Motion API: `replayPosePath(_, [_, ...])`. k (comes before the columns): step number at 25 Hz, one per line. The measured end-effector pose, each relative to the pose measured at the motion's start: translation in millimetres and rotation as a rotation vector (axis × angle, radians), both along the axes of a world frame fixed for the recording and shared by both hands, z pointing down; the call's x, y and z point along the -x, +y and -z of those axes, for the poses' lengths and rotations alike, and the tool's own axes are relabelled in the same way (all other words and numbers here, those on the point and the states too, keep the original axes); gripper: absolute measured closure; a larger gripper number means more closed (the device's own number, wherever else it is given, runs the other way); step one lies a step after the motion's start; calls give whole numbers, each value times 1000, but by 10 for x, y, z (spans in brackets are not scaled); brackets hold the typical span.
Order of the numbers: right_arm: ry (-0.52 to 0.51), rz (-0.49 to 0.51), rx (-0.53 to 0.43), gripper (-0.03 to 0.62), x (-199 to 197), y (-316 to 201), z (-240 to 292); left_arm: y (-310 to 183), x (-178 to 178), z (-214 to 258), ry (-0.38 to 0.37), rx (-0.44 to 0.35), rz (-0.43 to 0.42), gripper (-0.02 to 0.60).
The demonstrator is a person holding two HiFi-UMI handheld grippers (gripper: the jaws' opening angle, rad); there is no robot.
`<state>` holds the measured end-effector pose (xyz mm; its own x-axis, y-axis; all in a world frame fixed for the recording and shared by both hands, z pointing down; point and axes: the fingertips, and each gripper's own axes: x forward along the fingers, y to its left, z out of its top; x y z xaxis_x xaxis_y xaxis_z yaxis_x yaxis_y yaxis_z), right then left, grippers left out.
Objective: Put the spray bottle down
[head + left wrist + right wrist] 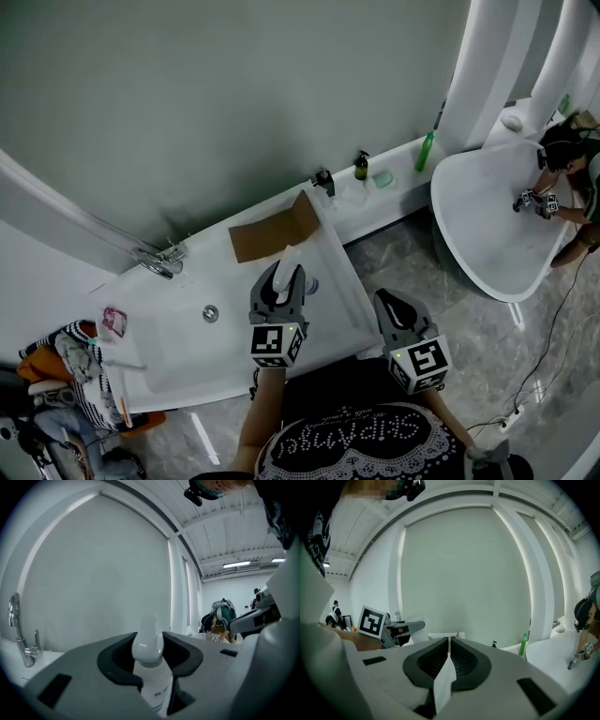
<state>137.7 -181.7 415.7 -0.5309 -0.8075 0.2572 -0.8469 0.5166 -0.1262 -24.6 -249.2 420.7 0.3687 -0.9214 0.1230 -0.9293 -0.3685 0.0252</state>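
A: State of the left hand-held gripper (284, 272)?
B: Clamped on the spray bottle (153, 679) just under its cap, bottle upright.
A: Where's the bottle?
B: Over the white tub (178, 361), 6 o'clock of the cardboard (272, 232), 2 o'clock of the drain (211, 313).
A: And the right hand-held gripper (449, 654)?
B: Pinching a paper slip (443, 684), at 3 o'clock of the left.

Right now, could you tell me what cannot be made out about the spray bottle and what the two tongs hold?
- Spray bottle: its base is hidden behind the left tongs in the left gripper view, and its label print is too small to read.
- Head view: those tongs cover most of the bottle.
- White strip in the shut right tongs: its lower end is hidden by the tongs; paper or cloth, I cannot tell.
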Motion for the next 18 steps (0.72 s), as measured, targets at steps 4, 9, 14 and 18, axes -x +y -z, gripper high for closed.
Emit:
replayPosePath(4, [-2,9,-1,565,14,21,-5,-1,-73,-115,-21,-18,-7,434])
replayPosePath(9, [-2,17,9,565,31,65,-11,-5,-205,-131,-112,-79,-60,428])
replayPosePath(14, [-5,19,14,565,61,110,-35,-63,-264,-141,-107,-91,-78,423])
replayPosePath(18, [-2,8,10,565,50,144,-21,-57,-260,-130,-85,-104,-63,422])
